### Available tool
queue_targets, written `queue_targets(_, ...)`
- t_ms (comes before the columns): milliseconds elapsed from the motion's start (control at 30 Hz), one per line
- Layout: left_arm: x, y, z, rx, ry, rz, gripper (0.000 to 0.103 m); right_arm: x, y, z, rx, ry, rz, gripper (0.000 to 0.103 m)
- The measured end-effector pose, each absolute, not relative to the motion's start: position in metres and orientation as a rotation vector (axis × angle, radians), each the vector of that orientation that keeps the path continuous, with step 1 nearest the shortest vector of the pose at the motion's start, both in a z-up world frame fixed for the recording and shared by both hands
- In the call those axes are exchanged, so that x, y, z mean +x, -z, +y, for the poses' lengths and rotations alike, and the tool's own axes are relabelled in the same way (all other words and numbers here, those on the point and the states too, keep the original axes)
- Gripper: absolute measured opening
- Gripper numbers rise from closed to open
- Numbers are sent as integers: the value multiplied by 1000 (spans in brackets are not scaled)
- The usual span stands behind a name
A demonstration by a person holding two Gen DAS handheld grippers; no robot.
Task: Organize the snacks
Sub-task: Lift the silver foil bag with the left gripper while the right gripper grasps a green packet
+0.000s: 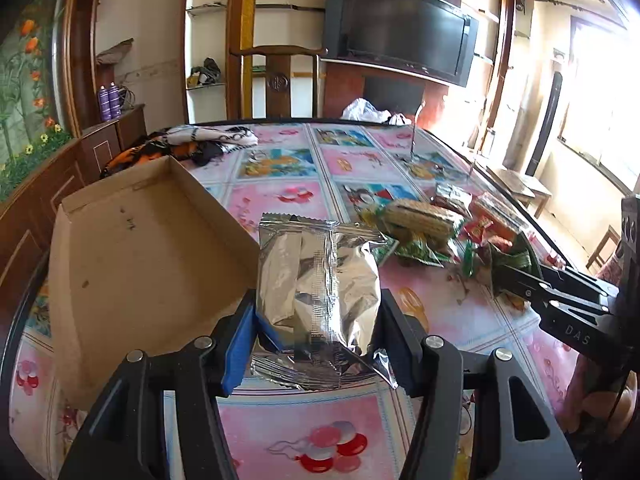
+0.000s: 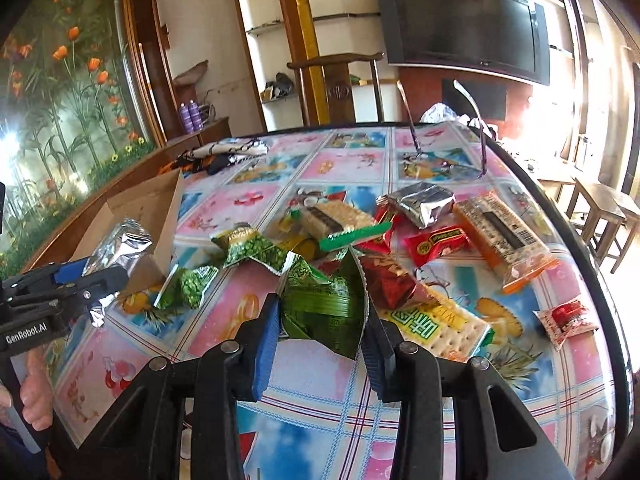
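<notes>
My left gripper (image 1: 318, 312) is shut on a silver foil snack packet (image 1: 316, 280) and holds it upright just right of an open, empty cardboard box (image 1: 132, 256). It also shows in the right wrist view (image 2: 96, 276) with the silver packet (image 2: 120, 246). My right gripper (image 2: 320, 320) is shut on a green snack packet (image 2: 324, 304) at the near edge of the snack pile; in the left wrist view the right gripper (image 1: 508, 276) sits at the right. The pile holds green pea packets (image 2: 248, 250), a wafer pack (image 2: 336, 218), a red packet (image 2: 436, 246) and an orange cracker pack (image 2: 504, 236).
The round table (image 2: 320, 420) has a pink and blue patterned cloth. Folded cloth (image 1: 192, 144) lies at the far left, a plastic bag (image 1: 364, 110) at the far edge. Glasses (image 2: 448, 136) stand behind the pile. A wooden chair (image 1: 278, 80) stands beyond the table.
</notes>
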State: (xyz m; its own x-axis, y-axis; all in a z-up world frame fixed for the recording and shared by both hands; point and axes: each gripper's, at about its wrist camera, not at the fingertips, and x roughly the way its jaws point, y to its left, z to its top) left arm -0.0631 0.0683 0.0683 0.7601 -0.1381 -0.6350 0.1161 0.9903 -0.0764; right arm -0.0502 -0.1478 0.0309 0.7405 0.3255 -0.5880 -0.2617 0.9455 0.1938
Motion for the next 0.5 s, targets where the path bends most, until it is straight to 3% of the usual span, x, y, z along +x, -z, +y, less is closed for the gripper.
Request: queue_targets(500,-65,-79,111,-122,74,669,57,-58,-37,-146,130,-310,642,40)
